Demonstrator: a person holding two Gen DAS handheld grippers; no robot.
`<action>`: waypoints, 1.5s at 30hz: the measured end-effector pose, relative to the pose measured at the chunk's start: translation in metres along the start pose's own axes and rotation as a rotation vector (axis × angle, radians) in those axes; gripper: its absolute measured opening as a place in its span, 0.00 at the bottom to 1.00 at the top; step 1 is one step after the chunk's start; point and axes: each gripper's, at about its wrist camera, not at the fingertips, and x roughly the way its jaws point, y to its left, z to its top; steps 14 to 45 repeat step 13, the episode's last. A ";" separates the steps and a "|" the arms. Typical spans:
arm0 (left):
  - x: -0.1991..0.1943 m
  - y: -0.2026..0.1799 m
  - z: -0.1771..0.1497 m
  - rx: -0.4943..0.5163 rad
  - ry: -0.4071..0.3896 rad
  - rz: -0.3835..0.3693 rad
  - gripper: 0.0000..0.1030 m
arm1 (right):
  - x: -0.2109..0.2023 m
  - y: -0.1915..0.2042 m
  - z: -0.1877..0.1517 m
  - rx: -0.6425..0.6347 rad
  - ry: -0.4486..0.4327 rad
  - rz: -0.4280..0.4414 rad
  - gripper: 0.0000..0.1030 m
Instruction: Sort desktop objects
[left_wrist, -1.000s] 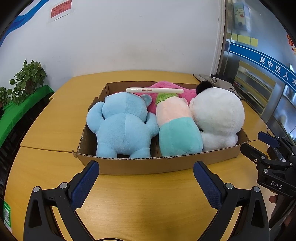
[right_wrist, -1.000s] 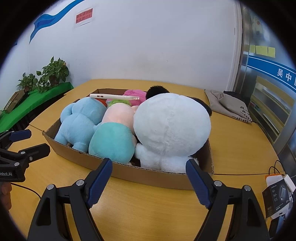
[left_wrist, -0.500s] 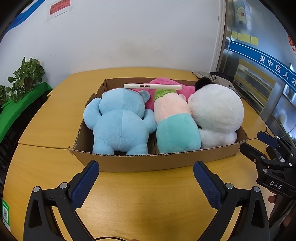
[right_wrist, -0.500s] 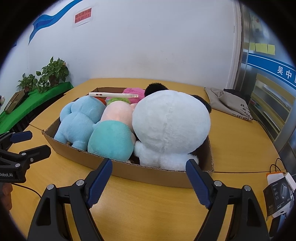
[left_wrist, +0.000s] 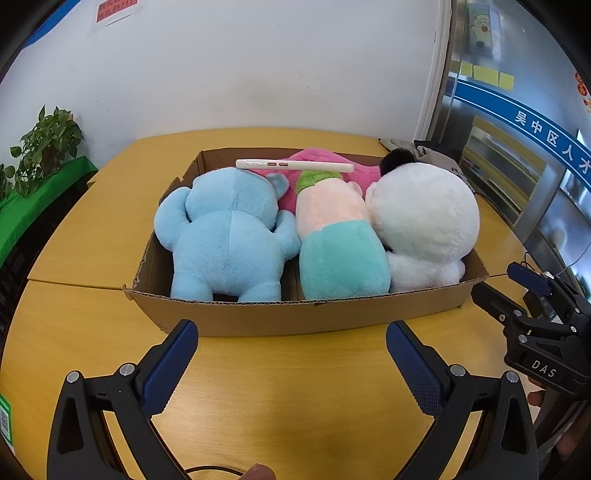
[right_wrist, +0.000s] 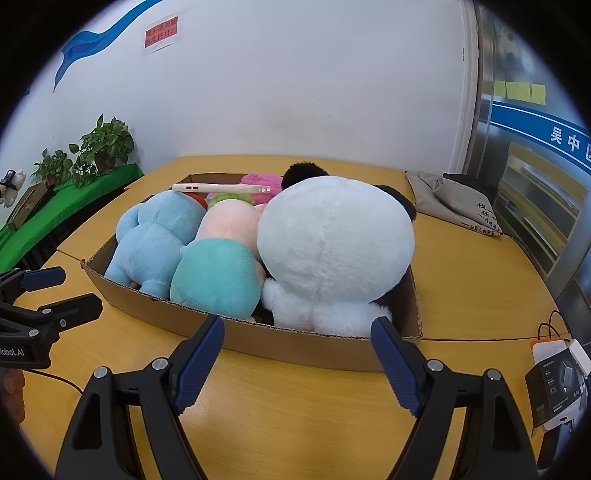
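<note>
A shallow cardboard box (left_wrist: 295, 317) (right_wrist: 295, 343) sits on the yellow table, packed with plush toys. A light blue bear (left_wrist: 225, 232) (right_wrist: 155, 236) lies at its left, a pink and teal plush (left_wrist: 336, 240) (right_wrist: 218, 266) in the middle, a white panda (left_wrist: 424, 225) (right_wrist: 332, 251) at the right. A pink plush (left_wrist: 317, 166) lies behind them, with a white phone case (left_wrist: 293, 164) (right_wrist: 221, 188) resting on top. My left gripper (left_wrist: 291, 365) stands open before the box front, nothing between its fingers. My right gripper (right_wrist: 297, 358) is open too, near the box's right front.
A grey cloth bag (right_wrist: 458, 206) lies on the table at the far right. A small black product box (right_wrist: 557, 384) sits at the near right edge. Potted plants (right_wrist: 103, 147) stand on a green-covered bench at left. A white wall rises behind the table.
The left wrist view has tipped slightly, so the box sits a little lower and farther in it. Both grippers stay open and in place.
</note>
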 end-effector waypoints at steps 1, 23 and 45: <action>0.000 -0.001 0.000 0.000 0.002 -0.006 1.00 | 0.000 0.000 0.000 -0.001 0.000 0.001 0.79; -0.003 -0.013 -0.006 0.059 -0.007 0.029 1.00 | -0.003 0.005 0.001 -0.011 -0.009 0.007 0.79; -0.003 -0.013 -0.006 0.059 -0.007 0.029 1.00 | -0.003 0.005 0.001 -0.011 -0.009 0.007 0.79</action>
